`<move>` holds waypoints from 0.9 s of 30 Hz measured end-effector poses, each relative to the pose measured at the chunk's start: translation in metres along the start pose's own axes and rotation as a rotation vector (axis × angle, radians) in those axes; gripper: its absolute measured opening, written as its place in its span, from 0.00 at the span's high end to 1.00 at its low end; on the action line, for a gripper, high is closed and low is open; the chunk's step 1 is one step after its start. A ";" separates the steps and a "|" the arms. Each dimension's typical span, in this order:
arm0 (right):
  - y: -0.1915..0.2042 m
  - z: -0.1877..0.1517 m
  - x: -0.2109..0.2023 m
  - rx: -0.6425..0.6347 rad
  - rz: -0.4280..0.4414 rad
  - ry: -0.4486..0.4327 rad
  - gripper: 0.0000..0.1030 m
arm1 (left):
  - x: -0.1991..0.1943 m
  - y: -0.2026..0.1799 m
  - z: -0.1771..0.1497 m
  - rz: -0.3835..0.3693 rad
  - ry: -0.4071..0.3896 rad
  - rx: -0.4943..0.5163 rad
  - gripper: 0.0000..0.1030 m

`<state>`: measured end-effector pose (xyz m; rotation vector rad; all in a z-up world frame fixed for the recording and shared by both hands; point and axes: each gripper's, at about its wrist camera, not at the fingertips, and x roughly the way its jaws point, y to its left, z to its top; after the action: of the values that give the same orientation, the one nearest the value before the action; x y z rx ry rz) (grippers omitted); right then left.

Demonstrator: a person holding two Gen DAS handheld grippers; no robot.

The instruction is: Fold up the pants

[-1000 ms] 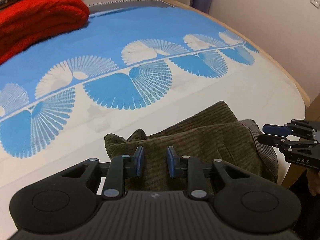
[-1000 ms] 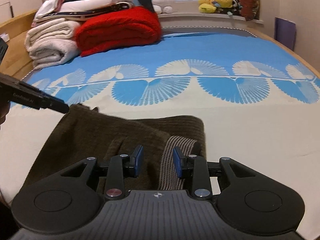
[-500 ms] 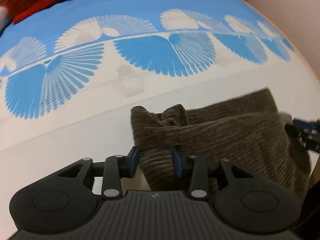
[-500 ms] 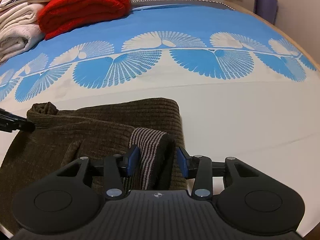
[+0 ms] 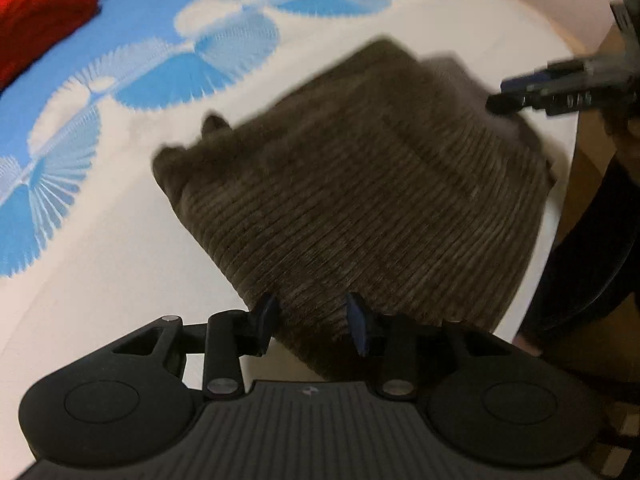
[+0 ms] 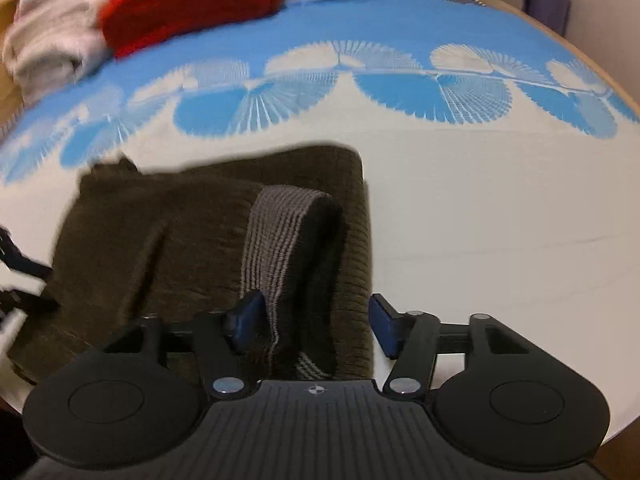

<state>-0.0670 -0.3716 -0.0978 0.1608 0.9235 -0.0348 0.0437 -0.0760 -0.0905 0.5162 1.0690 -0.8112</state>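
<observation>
The brown corduroy pants (image 5: pixel 360 200) lie folded into a thick pad near the bed's front edge. My left gripper (image 5: pixel 314 320) hovers over their near fold. Its jaws are opening, with cloth between them, and the pads do not pinch it. My right gripper (image 6: pixel 316 320) straddles the upturned striped waistband (image 6: pixel 280 240). Its jaws are opening too, and the right pad stands clear of the fabric. The right gripper (image 5: pixel 516 94) also shows blurred at the pants' far corner in the left wrist view. The left gripper's fingers (image 6: pixel 28 276) show at the left edge of the right wrist view.
The pants rest on a bedspread (image 6: pixel 500 208), blue with white fans, white toward the front. A red blanket (image 6: pixel 192 4) and folded white towels (image 6: pixel 52 52) are stacked at the far left. A purple object (image 6: pixel 548 0) leans at the wall. A person's dark sleeve (image 5: pixel 592 260) is at the bed's edge.
Both grippers' jaws have spread wider around the cloth. The left gripper has swung across and down to the pants' near fold. The right has dipped closer to the waistband.
</observation>
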 end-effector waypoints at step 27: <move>-0.041 -0.018 0.042 0.338 0.199 0.180 0.05 | 0.031 0.050 0.006 -0.025 0.037 -0.349 0.20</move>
<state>-0.0606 -0.4080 -0.1470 0.5760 1.0729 0.0082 0.0938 -0.0598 -0.1167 0.2237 1.2225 -0.6201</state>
